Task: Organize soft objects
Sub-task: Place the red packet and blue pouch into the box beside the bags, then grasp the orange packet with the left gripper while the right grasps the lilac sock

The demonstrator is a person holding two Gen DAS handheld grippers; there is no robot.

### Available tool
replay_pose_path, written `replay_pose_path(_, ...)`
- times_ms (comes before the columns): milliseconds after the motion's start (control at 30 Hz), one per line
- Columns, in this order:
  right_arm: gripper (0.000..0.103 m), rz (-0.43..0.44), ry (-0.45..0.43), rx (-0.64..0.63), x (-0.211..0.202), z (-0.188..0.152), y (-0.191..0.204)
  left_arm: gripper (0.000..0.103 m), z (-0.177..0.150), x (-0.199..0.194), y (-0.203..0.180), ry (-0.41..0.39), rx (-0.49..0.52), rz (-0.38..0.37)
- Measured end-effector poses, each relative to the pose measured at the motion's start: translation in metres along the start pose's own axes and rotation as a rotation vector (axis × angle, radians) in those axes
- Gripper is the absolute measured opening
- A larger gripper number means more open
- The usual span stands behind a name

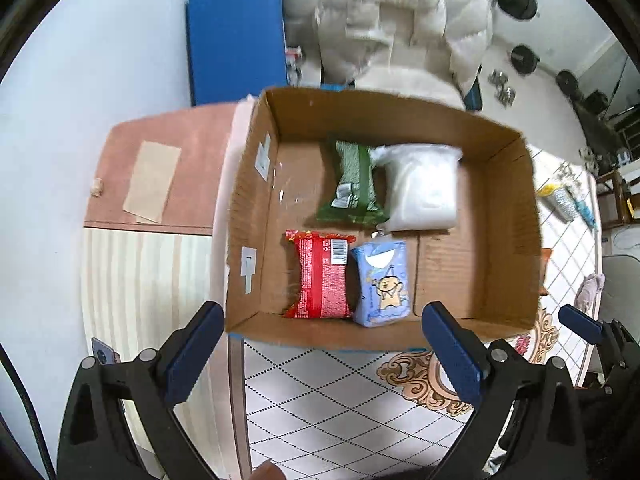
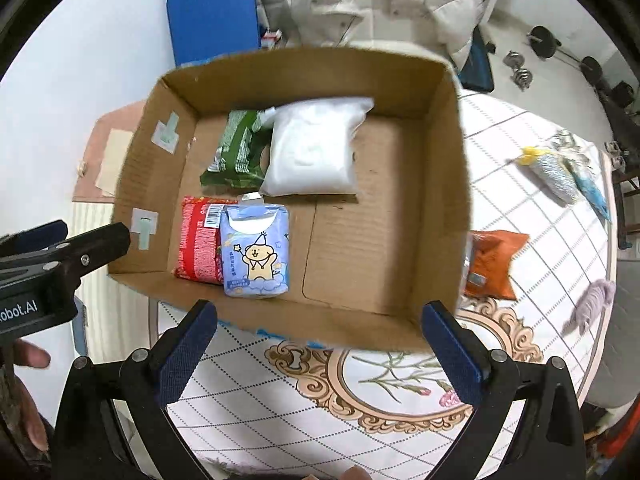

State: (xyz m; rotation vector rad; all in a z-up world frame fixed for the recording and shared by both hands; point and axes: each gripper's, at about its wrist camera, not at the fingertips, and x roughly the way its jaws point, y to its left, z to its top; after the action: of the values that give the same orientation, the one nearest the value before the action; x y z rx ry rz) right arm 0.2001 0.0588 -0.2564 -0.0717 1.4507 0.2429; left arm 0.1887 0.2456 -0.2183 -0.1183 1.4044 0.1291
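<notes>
I had both grippers hovering near the front rim of the cardboard box (image 2: 440, 200), each with its jaws spread wide and nothing between them. Four soft packs already lay inside, toward the box's left half: green pack (image 2: 236, 148), white bag (image 2: 312, 152), red pack (image 2: 198, 240) and blue tissue pack (image 2: 256, 248).

The orange packet (image 2: 494, 264) lay on the patterned tablecloth (image 2: 540, 208) at the right of the right wrist view, just outside the box's right wall. I judged it the next thing to fetch. It sat up and to the right of the right gripper (image 2: 320, 344), clearly nearer to that one than to the left gripper (image 1: 322, 344). Its long axis seemed to run roughly up-frame, tilted slightly, though the box wall hid its left edge.
</notes>
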Motion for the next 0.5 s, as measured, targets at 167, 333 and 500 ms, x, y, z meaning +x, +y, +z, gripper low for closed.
replay_pose_path(167,0.103,0.006,-0.083,-0.003,-0.04,-0.022,-0.003,0.101,-0.025,-0.042,-0.009,-0.09,0.004,0.012)
replay_pose_path(333,0.103,0.04,-0.131,-0.012,-0.069,-0.041,-0.002,0.101,-0.042,-0.066,-0.017,-0.131,0.004,-0.004)
replay_pose_path(500,0.103,0.095,-0.132,0.0,-0.083,-0.048,-0.01,0.101,-0.042,-0.078,-0.034,-0.146,0.011,-0.022)
